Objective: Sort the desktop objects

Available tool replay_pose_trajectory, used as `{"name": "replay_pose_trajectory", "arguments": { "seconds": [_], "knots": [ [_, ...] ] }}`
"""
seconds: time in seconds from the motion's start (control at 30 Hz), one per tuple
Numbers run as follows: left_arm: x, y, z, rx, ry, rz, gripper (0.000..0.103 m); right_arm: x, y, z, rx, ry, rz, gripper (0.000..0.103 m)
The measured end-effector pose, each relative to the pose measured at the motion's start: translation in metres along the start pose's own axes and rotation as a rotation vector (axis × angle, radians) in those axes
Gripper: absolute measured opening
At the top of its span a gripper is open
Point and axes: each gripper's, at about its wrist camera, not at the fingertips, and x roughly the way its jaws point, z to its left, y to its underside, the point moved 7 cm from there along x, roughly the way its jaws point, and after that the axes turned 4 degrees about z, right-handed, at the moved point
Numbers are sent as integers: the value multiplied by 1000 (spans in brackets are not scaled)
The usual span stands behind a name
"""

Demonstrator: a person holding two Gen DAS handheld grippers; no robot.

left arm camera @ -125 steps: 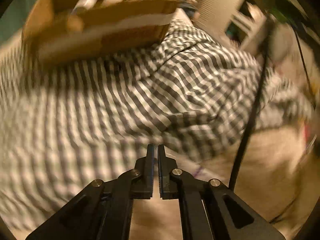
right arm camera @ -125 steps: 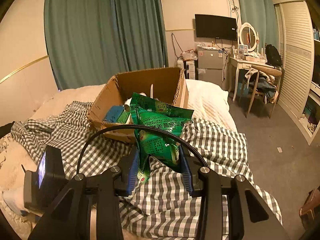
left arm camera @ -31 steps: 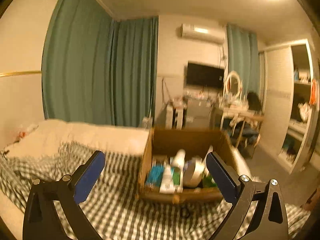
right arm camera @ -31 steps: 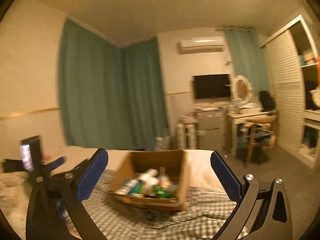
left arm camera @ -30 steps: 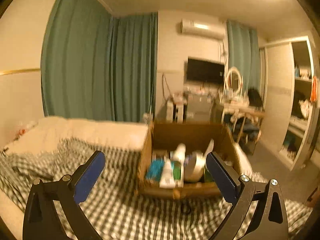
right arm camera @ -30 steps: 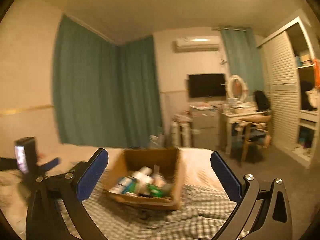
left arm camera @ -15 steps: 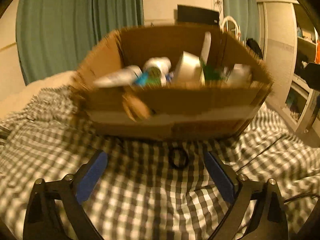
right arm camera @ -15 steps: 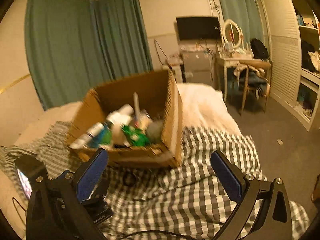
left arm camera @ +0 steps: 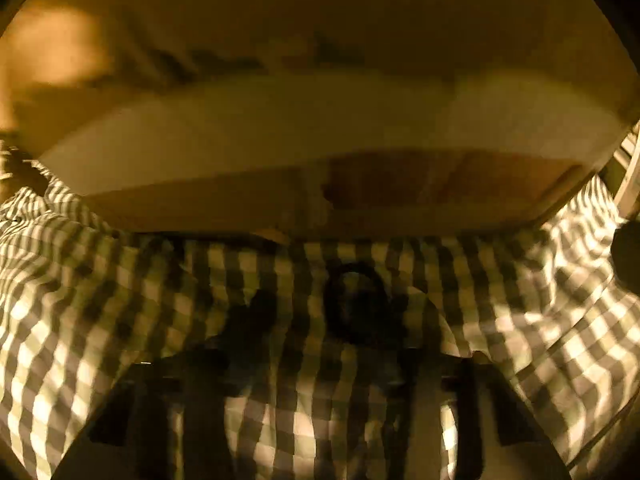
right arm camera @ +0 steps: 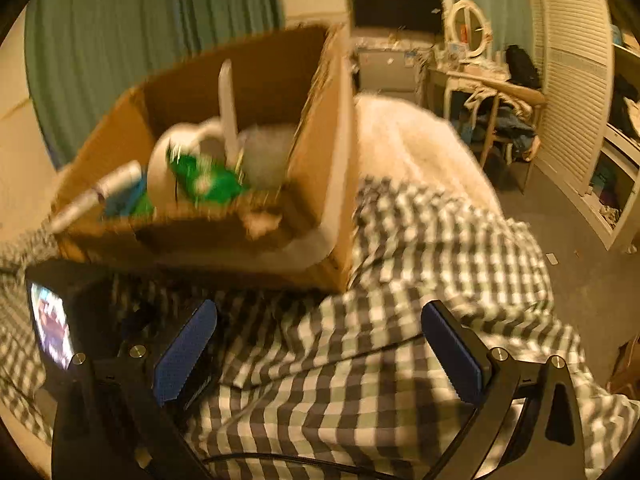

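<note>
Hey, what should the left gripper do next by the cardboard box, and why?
Probably finish closing on the small dark ring lying on the checked cloth before the brown cardboard box: the jaws of the left gripper are closing with the ring between them, though blur hides any contact.

Left gripper [left arm camera: 332, 360] closing, right gripper [right arm camera: 318, 344] wide apart

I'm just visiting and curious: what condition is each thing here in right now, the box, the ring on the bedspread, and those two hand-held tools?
Cardboard box: open-topped, filled with items, standing on the checked bedspread.
Green packet: lying in the box.
Black ring: flat on the bedspread, just before the box.
Left tool: closing, blurred; ring near its tips, not visibly gripped.
Right tool: open, holding nothing.
</note>
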Motion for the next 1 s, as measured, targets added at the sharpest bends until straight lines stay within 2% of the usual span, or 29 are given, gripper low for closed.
{"name": "replay_pose_trajectory", "arguments": {
  "seconds": [0.03, 0.07, 0.2, 0.27, 0.3, 0.33, 0.37, 0.47, 0.67, 0.77, 1.0],
  "knots": [
    [2, 1, -2, 8, 9, 8, 20, 6, 4, 5, -28, 5, 20, 102],
    [4, 1, -1, -2, 22, 18, 12, 12, 7, 10, -54, 13, 34, 101],
    [1, 1, 3, -29, 65, 10, 5, 21, 13, 22, -115, 20, 56, 89],
    [-6, 1, 4, -35, 75, -3, 4, 20, 15, 25, -129, 20, 56, 68],
    [-10, 1, 4, -35, 78, -9, 4, 20, 16, 25, -129, 18, 59, 61],
    [-15, 1, 4, -35, 82, -15, 4, 21, 18, 25, -129, 15, 66, 45],
    [-22, 2, 4, -35, 89, -23, 3, 20, 20, 24, -128, 13, 75, 35],
    [-42, 3, 4, -32, 100, -45, 4, 10, 21, 23, -120, -1, 74, 28],
    [-101, 5, 13, -42, 111, -117, 3, -36, 21, 28, -102, -38, -14, 28],
    [-139, 0, 21, -52, 114, -175, 3, -67, 22, 30, -86, -54, -73, 28],
    [-218, -37, 47, -69, 111, -336, 4, -130, 10, 50, -118, -43, -197, 28]
  ]
}}
